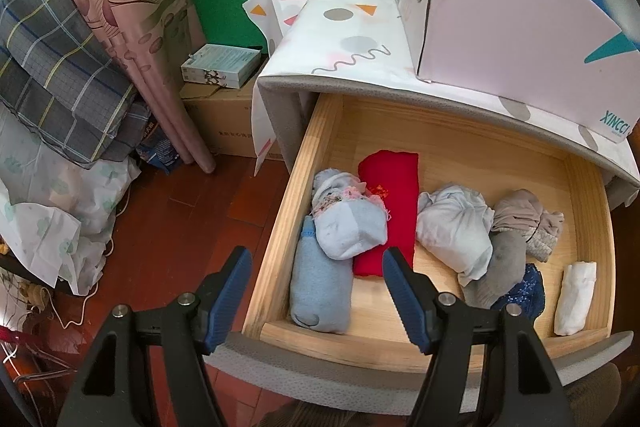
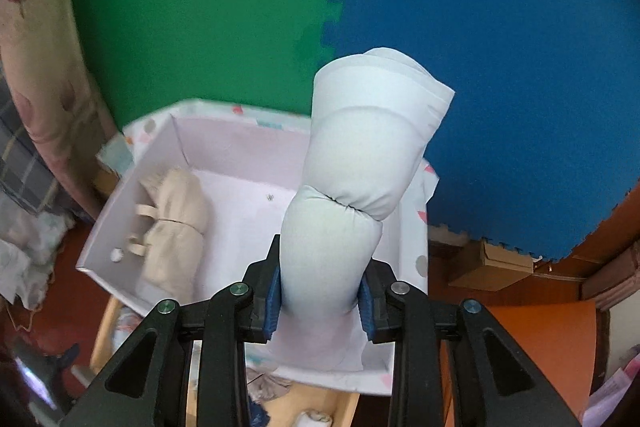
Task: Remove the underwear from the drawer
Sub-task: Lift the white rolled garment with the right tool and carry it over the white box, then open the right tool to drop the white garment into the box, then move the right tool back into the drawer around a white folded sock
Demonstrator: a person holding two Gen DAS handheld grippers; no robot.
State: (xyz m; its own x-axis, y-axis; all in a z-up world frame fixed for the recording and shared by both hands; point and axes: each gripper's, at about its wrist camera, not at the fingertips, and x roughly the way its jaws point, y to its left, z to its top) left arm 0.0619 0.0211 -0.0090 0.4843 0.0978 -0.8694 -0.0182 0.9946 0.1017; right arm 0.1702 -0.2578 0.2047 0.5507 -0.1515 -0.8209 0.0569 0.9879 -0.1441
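Underwear roll (image 2: 352, 187) clamped in right gripper (image 2: 320, 303) above box (image 2: 160, 163).

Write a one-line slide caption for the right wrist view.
Right gripper shut on a pale blue rolled garment, held above the pink box containing a beige bundle.
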